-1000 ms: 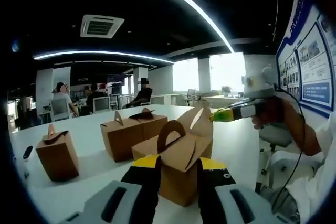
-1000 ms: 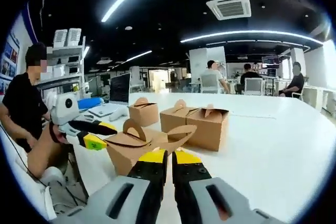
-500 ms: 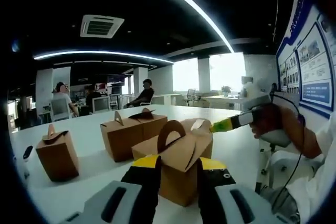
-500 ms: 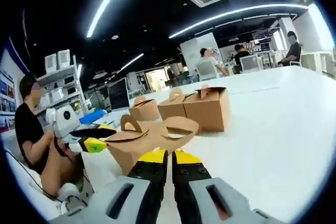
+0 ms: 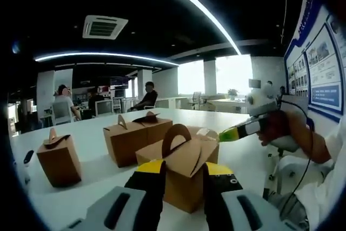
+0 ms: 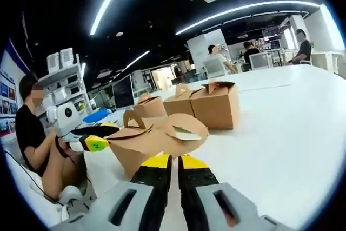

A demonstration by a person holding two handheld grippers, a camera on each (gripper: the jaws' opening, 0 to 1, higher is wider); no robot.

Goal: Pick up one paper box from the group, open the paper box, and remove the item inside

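Observation:
A brown paper box (image 5: 186,160) with an arched handle stands on the white table (image 5: 86,182). My left gripper (image 5: 184,170) is shut on its near corner, one yellow-tipped jaw on each side. My right gripper (image 5: 223,133), held by a hand, comes in from the right with its tip at the box's far flap (image 5: 203,132), which lies folded down. In the right gripper view the same box (image 6: 140,147) sits just beyond my right gripper (image 6: 174,162), whose jaws are pressed together below the lowered flap (image 6: 184,131). The left gripper (image 6: 97,143) holds the box's far side.
Two joined paper boxes (image 5: 132,136) and a single one (image 5: 59,158) stand further back on the table; they also show as boxes (image 6: 213,104) in the right gripper view. A person (image 6: 32,128) sits at the left. People sit at desks beyond.
My right gripper has dropped lower and the box flap went from standing up to folded down. The left gripper keeps its hold and has not moved.

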